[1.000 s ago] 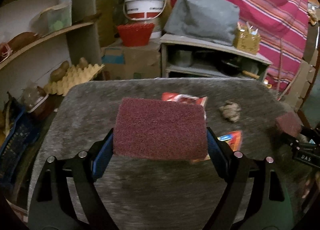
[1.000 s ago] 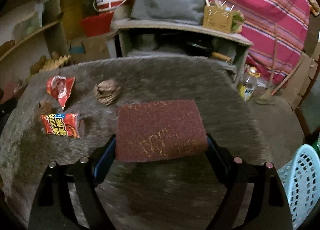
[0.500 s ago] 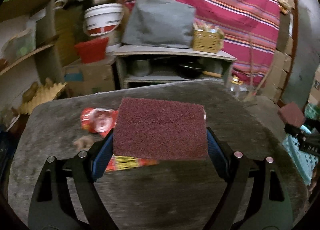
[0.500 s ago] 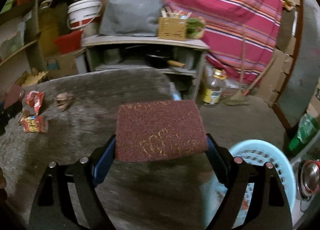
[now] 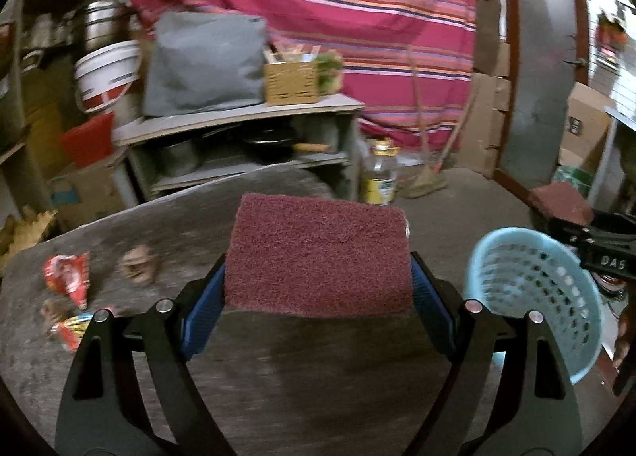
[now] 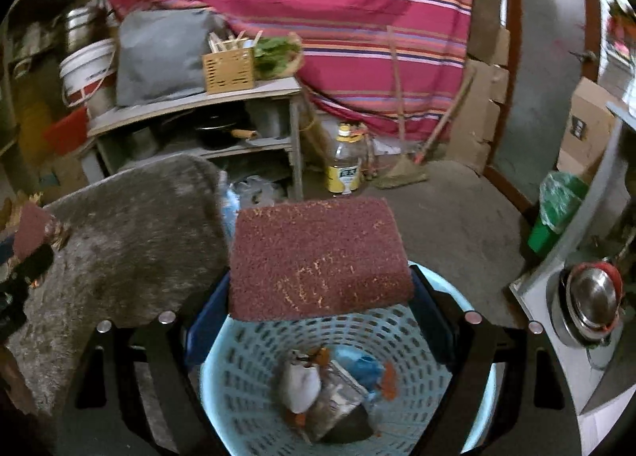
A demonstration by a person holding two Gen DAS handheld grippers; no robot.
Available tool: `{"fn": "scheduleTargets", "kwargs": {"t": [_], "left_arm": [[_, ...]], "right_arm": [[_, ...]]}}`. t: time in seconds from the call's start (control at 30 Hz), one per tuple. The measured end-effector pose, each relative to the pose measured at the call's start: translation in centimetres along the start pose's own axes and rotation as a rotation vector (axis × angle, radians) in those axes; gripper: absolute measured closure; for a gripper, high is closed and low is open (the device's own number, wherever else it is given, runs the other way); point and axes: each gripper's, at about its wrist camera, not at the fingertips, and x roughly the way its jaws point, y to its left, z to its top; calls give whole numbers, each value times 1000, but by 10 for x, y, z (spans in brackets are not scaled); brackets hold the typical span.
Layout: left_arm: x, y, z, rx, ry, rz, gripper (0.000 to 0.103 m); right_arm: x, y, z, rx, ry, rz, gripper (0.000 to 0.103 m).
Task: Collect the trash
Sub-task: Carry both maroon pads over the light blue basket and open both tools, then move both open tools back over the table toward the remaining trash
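Both views are dim and warm-toned, with the brightest light entering at about two o'clock, where the doorway area washes out toward white; the striped cloth at twelve o'clock is evenly lit, while the shelves at nine to ten o'clock sink into murk. Motion blur smears the white bucket and the blue basket, and grain softens the grey tabletop, which carries a faint shadow at six o'clock. Fisheye distortion bends straight edges near the rim, and black corners frame each circular picture.
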Motion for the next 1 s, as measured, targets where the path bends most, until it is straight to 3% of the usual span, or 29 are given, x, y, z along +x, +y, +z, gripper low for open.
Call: {"fn": "scheduleTargets", "kwargs": {"t": [0.23, 0.53, 0.67, 0.73, 1.0], "left_arm": [[5, -80, -4, 81, -1, -84, 20], [18, -151, -13, 140, 25, -152, 20], [22, -167, -16, 161, 46, -166, 18], [22, -169, -16, 152, 62, -186, 11], [9, -146, -12, 104, 34, -130, 6]], "right_arm": [[-2, -50, -6, 85, 4, -40, 19], [-14, -97, -19, 149, 0, -83, 19], [-13, -116, -25, 186, 14, -76, 19], [-11, -122, -29, 192, 24, -72, 19], [-11, -123, -32, 191, 28, -46, 19]]}}
